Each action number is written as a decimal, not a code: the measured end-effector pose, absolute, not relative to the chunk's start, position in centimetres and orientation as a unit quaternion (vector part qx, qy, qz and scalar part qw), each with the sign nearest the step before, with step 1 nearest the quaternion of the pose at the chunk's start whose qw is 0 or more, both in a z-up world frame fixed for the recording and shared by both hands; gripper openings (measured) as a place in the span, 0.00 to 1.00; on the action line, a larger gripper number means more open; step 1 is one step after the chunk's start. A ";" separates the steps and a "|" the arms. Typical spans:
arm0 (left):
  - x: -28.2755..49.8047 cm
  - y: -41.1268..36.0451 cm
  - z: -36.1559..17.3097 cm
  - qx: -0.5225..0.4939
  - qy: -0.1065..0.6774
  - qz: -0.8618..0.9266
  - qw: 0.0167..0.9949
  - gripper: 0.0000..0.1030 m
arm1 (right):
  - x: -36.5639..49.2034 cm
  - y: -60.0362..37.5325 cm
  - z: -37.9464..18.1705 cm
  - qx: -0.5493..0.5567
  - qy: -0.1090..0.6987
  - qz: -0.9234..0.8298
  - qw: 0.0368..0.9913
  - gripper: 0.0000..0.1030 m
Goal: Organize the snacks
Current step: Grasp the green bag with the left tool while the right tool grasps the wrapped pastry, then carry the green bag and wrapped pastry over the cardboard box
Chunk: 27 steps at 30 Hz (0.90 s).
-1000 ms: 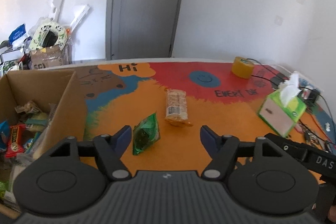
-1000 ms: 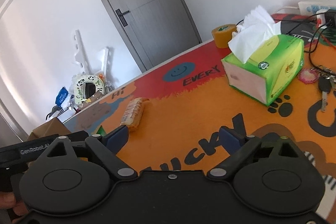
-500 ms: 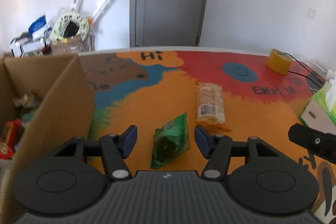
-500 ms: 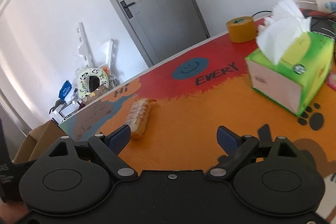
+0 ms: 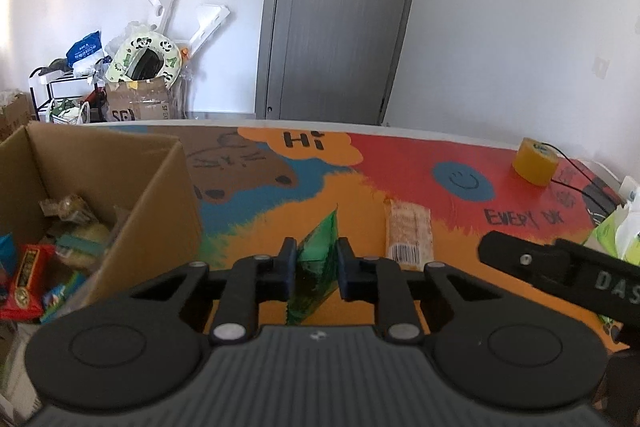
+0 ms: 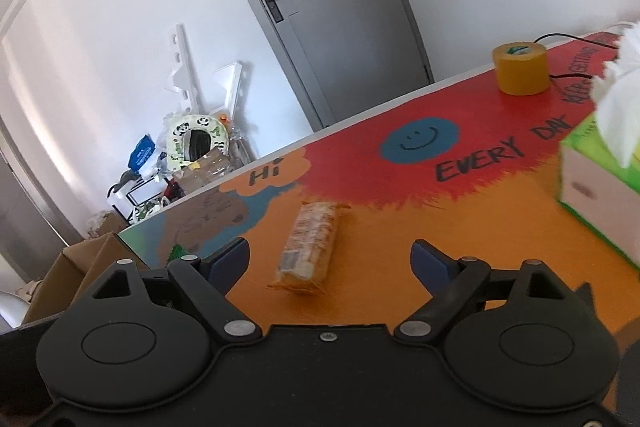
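Observation:
My left gripper (image 5: 317,261) is shut on a green snack packet (image 5: 318,247), which stands on edge between the blue pads on the colourful table mat (image 5: 360,187). A cardboard box (image 5: 168,195) holding several snacks stands open to its left. A clear packet of crackers (image 5: 408,231) lies just right of the green one. In the right wrist view, my right gripper (image 6: 330,259) is wide and its jaws are closing slowly. The cracker packet (image 6: 310,247) lies in the gap between its fingers, and neither pad touches it.
A yellow tape roll (image 6: 519,69) with a black cable sits at the far right of the table. A green tissue box (image 6: 600,179) stands at the right edge. Behind the table are a grey door and a pile of clutter by the wall.
My left gripper has closed from wide open onto the green packet. My right gripper has swung left, so the cracker packet now lies between its fingers and the tissue box sits at the right edge.

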<state>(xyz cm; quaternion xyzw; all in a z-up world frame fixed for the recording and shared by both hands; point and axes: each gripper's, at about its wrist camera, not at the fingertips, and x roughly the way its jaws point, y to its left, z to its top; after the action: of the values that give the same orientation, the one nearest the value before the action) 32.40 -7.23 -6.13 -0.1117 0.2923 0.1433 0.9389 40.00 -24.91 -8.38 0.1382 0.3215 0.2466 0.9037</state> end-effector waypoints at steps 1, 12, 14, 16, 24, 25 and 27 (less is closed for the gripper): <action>32.4 -7.1 -6.1 -0.112 0.291 0.145 0.939 0.19 | 40.2 -24.6 -8.4 0.137 0.323 0.249 0.903 0.84; 32.8 -5.5 -6.0 -0.137 0.275 0.162 0.938 0.18 | 42.6 -20.7 -9.0 0.119 0.341 0.264 0.894 0.77; 32.9 -5.1 -6.1 -0.146 0.272 0.170 0.936 0.18 | 43.0 -20.0 -9.2 0.114 0.346 0.266 0.893 0.75; 33.0 -5.0 -6.1 -0.147 0.268 0.176 0.936 0.18 | 43.4 -19.3 -9.4 0.110 0.349 0.267 0.892 0.74; 33.3 -5.2 -6.5 -0.146 0.267 0.180 0.935 0.18 | 44.3 -17.5 -11.5 0.089 0.382 0.256 0.884 0.36; 33.3 -5.3 -6.5 -0.146 0.268 0.178 0.935 0.18 | 44.1 -17.8 -11.6 0.095 0.376 0.257 0.885 0.35; 33.1 -5.5 -6.5 -0.147 0.271 0.175 0.935 0.18 | 43.6 -18.1 -11.6 0.092 0.374 0.256 0.887 0.34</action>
<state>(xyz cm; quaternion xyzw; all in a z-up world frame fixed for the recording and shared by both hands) 33.10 -5.45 -6.55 -0.1468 0.2707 0.1745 0.9353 43.61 -18.12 -11.56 0.0923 0.3739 0.2555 0.8868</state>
